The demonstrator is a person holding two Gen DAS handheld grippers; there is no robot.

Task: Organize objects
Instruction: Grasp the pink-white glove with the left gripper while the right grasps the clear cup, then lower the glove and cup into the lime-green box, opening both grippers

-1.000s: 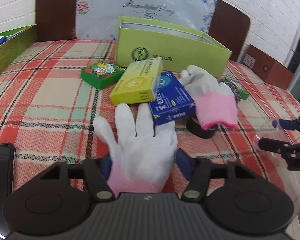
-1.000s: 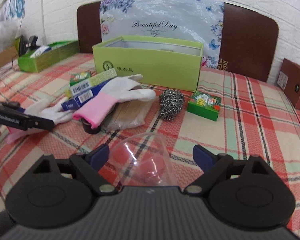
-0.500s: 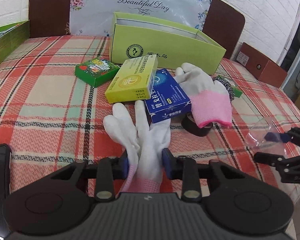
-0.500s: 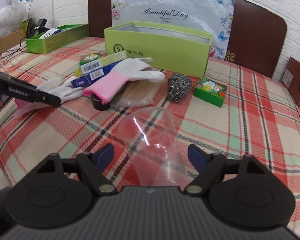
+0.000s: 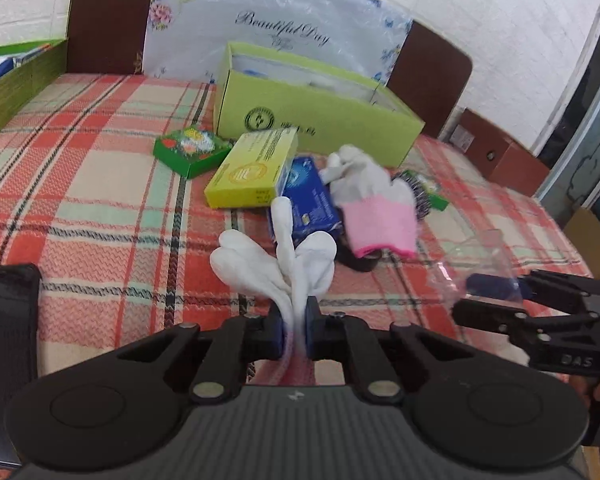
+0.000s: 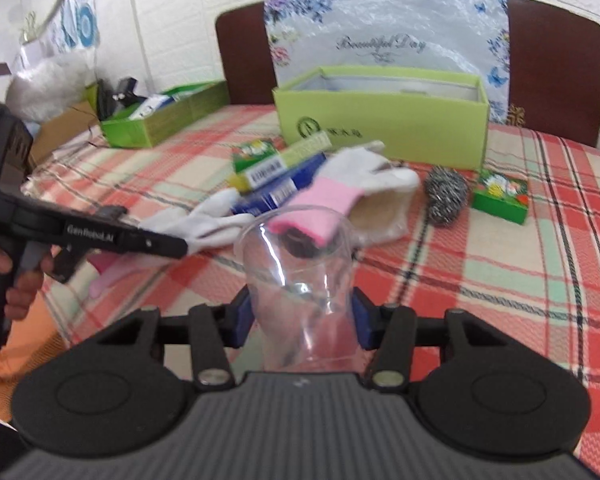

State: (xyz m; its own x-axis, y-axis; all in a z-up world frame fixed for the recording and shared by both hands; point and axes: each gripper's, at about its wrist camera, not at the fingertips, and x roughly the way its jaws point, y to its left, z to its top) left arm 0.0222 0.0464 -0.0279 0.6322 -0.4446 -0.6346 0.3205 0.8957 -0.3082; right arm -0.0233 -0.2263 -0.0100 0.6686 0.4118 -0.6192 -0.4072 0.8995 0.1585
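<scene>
Only the right wrist view shows the steel scourer [image 6: 446,196] whole, beside the far green box [image 6: 384,128] on the checked tabletop [image 6: 540,280]. The left gripper [image 5: 294,330] is clamped tight on the near white glove [image 5: 288,268], its fingers splayed forward. The right gripper [image 6: 300,320] is closing, pads against the clear cup [image 6: 300,280] between them, near the pink-cuffed glove [image 6: 340,196].
</scene>
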